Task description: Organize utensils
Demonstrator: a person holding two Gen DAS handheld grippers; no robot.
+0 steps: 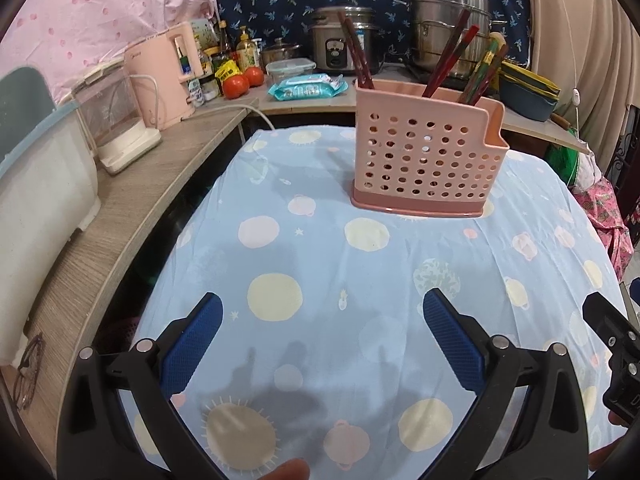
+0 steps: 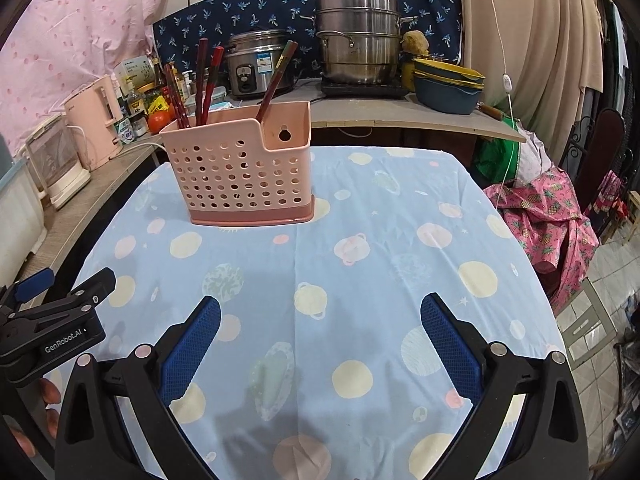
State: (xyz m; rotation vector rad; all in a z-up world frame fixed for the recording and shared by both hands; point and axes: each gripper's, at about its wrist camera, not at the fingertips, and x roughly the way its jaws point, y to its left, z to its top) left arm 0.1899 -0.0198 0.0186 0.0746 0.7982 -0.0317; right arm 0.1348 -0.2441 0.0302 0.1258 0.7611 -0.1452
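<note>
Both hand-held grippers hang over the near part of the surface [image 2: 360,208], which wears a pale blue cloth printed with planets; the left hand-held gripper [image 1: 322,336] has its blue pads spread wide with nothing but cloth between them; the right hand-held gripper [image 2: 320,334] is likewise spread wide and empty.

The task's things are already gathered: the pink utensil holder [image 1: 420,160] stands upright towards the far edge of the surface, ahead of both tools and well apart from them; the dark red chopsticks [image 1: 446,56] stand in it, their long axes near upright and leaning outward at slightly different angles, tips above the rim. No loose utensil shows on the cloth in either view, so the sorting looks close to finished, or the rest lies out of frame.

From the left wrist view the holder sits ahead and a little to the right; from the right wrist view it sits ahead and to the left; so it lies between the two lines of reach, and neither hand looks clearly nearer. Any coming move would be a forward reach, meeting the chopsticks from above along their upright length.
</note>
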